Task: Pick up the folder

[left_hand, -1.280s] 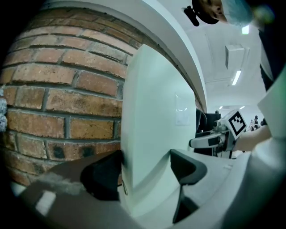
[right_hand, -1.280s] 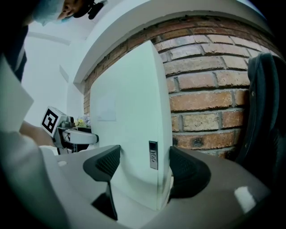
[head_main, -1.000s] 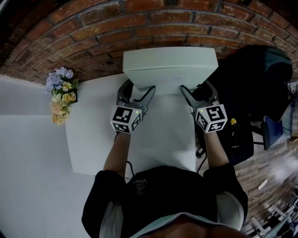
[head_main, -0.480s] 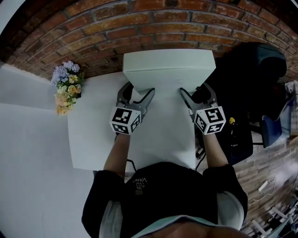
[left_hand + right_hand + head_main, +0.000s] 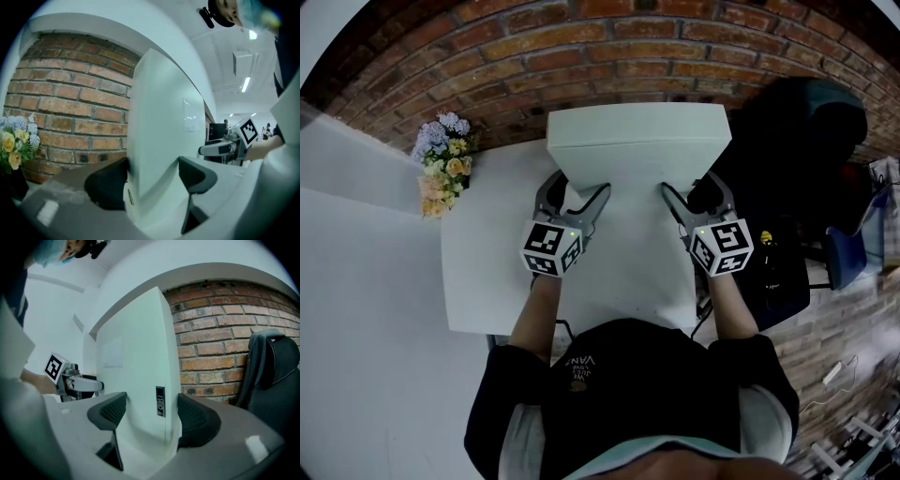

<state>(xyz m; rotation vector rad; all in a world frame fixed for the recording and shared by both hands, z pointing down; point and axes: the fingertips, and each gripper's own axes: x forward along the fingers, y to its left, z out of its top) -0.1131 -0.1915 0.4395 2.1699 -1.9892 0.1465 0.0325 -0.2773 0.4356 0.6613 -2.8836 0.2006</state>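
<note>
folder [image 5: 637,141]: gripped at two corners, basically
left gripper [image 5: 579,185]: clamped on folder's left corner
right gripper [image 5: 692,184]: clamped on folder's right corner

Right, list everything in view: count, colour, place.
Folder: one, white, at the table's far edge, clamped between both claws.
Table: one, white, in front of the person.
Flowers: one bunch, yellow and pale blue, by the table's far left corner.
Chair: one, black, right of the table.
Wall: one, red brick, behind the table.
Left claw: one, grey, on the folder's left end.
Right claw: one, grey, on the folder's right end.
</note>
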